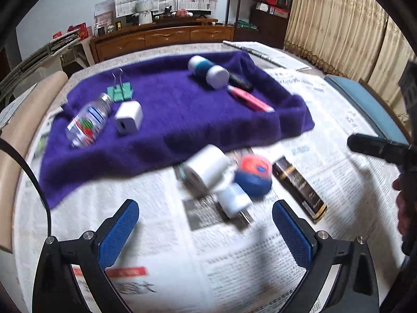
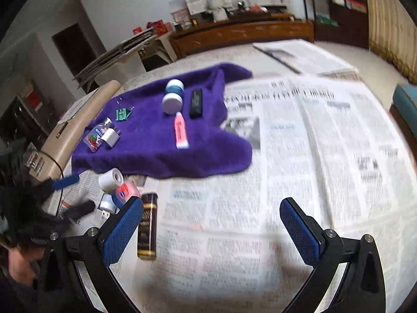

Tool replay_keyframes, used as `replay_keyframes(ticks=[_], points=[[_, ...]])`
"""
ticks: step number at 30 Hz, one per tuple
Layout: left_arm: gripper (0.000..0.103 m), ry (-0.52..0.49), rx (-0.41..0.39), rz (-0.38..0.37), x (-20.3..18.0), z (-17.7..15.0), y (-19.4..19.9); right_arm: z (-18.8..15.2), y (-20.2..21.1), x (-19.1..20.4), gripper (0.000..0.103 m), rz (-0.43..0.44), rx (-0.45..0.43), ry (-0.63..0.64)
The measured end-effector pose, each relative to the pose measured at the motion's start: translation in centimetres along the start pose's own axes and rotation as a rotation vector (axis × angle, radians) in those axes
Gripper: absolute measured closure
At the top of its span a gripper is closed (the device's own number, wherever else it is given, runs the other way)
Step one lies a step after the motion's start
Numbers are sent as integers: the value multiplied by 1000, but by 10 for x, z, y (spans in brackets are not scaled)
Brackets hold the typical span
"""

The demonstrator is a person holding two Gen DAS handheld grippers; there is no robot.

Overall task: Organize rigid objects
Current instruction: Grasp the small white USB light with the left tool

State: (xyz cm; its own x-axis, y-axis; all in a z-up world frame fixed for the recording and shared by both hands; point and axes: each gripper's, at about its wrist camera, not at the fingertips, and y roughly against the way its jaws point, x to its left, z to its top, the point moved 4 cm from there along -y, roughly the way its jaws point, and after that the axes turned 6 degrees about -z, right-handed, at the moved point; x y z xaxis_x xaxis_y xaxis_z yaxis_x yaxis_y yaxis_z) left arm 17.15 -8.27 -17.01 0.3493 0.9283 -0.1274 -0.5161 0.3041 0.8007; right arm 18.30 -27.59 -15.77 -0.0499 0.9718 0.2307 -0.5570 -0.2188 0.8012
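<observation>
A purple towel [image 1: 169, 120] [image 2: 156, 151] lies on the newspaper-covered table. On it lie a small clear bottle [image 1: 88, 122], a green binder clip [image 1: 120, 91], a white charger cube [image 1: 129, 117], a blue-and-white jar [image 1: 208, 71], a black stick [image 1: 241, 82] and a pink tube [image 1: 250, 99]. In front of the towel lie a white tape roll [image 1: 206, 168], an orange-blue ball [image 1: 254, 178], a white plug [image 1: 234, 200] and a dark brown box [image 1: 299, 187] [image 2: 148, 229]. My left gripper [image 1: 206, 229] is open, just short of the plug. My right gripper [image 2: 211, 232] is open over bare newspaper.
Newspaper [image 2: 299, 156] covers the table. A beige chair back [image 1: 31, 120] stands at the left, a blue seat [image 1: 365, 101] at the right. A wooden sideboard [image 1: 166, 39] and a curtain [image 1: 338, 26] are behind. The right gripper's handle [image 1: 378, 148] shows at the right edge.
</observation>
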Motion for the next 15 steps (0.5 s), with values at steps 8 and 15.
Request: replay_keyframes(ticks=[8,15], points=[[20,-2,-14,60,-7,-7,-8,-1,7,1,0,5,-27,19],[54,-24,-12,51,-17,1,-11,-7,7,-6,0,5,-16,25]])
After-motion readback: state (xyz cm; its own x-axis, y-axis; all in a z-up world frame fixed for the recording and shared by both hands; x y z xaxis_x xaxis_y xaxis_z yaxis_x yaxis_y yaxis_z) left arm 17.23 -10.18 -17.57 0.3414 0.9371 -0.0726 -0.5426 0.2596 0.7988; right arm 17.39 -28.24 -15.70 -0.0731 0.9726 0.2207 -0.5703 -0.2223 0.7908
